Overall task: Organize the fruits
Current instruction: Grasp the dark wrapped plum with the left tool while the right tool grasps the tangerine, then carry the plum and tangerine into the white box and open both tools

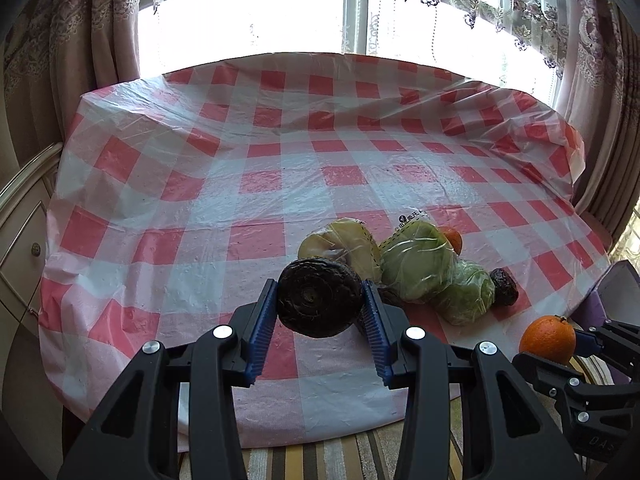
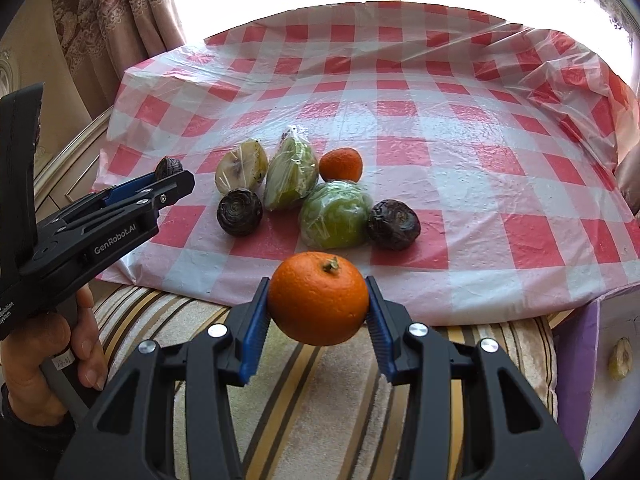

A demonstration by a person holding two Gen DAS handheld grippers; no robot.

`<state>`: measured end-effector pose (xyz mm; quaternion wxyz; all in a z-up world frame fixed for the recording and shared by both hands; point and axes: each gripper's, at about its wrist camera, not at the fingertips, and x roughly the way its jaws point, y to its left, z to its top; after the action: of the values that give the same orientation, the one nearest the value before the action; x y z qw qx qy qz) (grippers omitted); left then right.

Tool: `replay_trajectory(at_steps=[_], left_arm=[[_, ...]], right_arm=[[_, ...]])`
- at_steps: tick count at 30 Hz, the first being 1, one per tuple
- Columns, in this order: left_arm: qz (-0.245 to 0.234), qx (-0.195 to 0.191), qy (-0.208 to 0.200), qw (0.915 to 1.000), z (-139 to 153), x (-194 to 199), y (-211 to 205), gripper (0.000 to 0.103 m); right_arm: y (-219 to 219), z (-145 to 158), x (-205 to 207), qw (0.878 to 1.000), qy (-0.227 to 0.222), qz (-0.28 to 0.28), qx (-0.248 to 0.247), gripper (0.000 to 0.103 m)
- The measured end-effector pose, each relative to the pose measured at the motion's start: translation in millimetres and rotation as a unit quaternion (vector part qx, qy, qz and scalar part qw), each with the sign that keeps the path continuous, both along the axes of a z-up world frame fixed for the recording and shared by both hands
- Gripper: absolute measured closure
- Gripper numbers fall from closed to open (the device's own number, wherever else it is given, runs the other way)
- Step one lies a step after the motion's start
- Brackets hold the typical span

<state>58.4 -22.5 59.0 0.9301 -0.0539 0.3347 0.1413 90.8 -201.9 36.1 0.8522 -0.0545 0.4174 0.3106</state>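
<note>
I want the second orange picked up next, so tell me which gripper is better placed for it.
Right, marginally. The orange on the table lies at the pile's right side, nearer the right gripper. But that gripper already holds an orange, and the left gripper holds a dark wrinkled fruit; either must unload first.

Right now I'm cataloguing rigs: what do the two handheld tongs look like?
Both tongs, left and right, are matte black plastic with ribbed blue pads and silver screw heads. The left one's side carries white "GenRobot.AI" lettering. No cables show. A dark sleeve covers the wrist.
</note>
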Motion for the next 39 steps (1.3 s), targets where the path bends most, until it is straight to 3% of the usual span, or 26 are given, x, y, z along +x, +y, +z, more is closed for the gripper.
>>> replay_trajectory(at_steps=[12,23,30,39], left_arm=[[-0.057,0.028,0.013,0.9979,6,13,-44,0.063],[-0.142,0.051,0.031,0.988,8,37,-105,0.063],[-0.212,0.053,0.038,0.9751,10,55,-156,0.063],[-0.305,0.06,0.042,0.9496,10,73,-235,0.063]], right_arm=[[-69,6,18,0.998,-0.002,-0.067,-0.003,0.057],[-140,11,37,0.99,-0.01,-0.139,-0.013,0.057],[-198,18,53,0.979,-0.021,-0.204,-0.024,0.057],[-256,6,71,0.963,-0.016,-0.264,-0.052,0.057]])
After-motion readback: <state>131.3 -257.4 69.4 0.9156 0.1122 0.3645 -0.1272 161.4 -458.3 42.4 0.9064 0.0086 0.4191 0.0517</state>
